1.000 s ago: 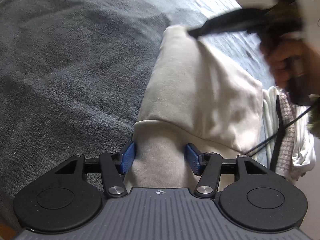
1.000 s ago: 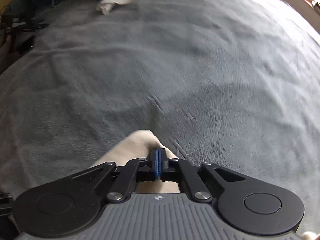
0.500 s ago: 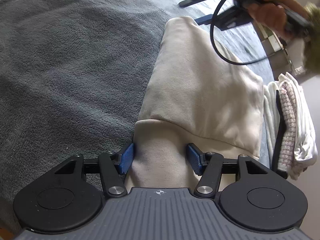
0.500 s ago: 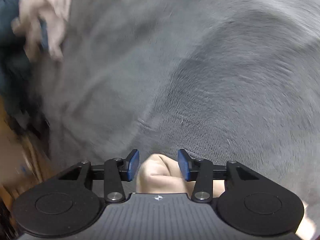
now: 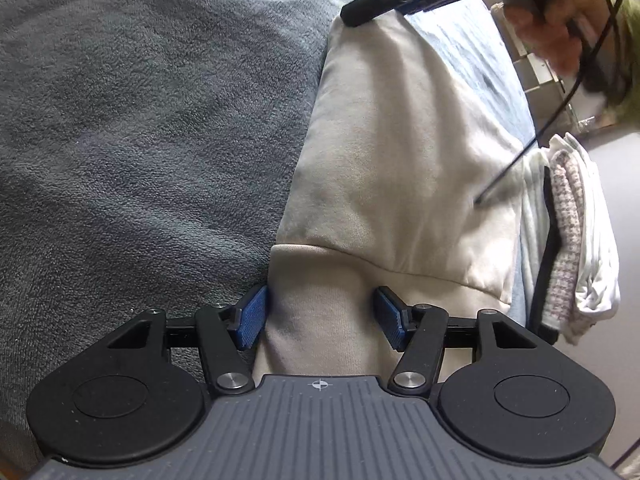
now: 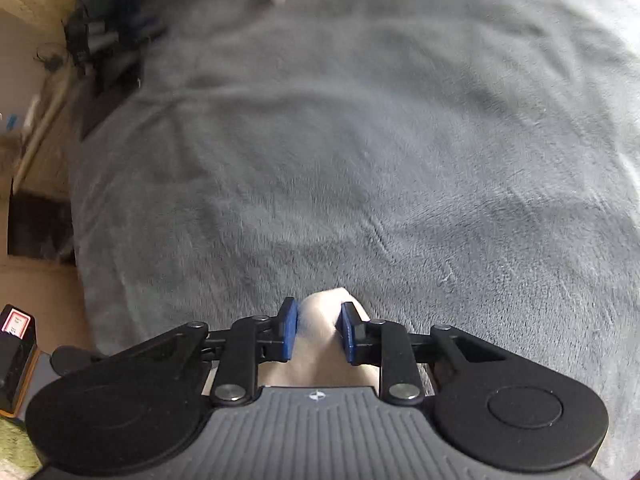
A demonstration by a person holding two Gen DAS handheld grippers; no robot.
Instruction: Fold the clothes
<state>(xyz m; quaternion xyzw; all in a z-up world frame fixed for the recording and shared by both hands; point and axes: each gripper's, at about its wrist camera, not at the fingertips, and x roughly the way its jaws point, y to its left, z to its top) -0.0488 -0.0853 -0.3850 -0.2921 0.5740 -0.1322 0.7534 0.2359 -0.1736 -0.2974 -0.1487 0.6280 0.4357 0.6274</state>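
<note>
Right tool (image 6: 318, 330) narrowed around cream garment (image 5: 400, 152), left tool (image 5: 320, 318) wide

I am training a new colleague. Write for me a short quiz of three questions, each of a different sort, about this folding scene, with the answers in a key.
1. True or false: the left gripper is shut flat, with nothing between its pads.
2. Which surface lies under the cream garment? A) wooden table B) grey fleece blanket C) tiled floor
3. Fill in: the folded pile lies to the ___ of the cream garment in the left wrist view.

Key: 1. False: it is open, cream fabric between the pads. 2. B. 3. Right.
</note>
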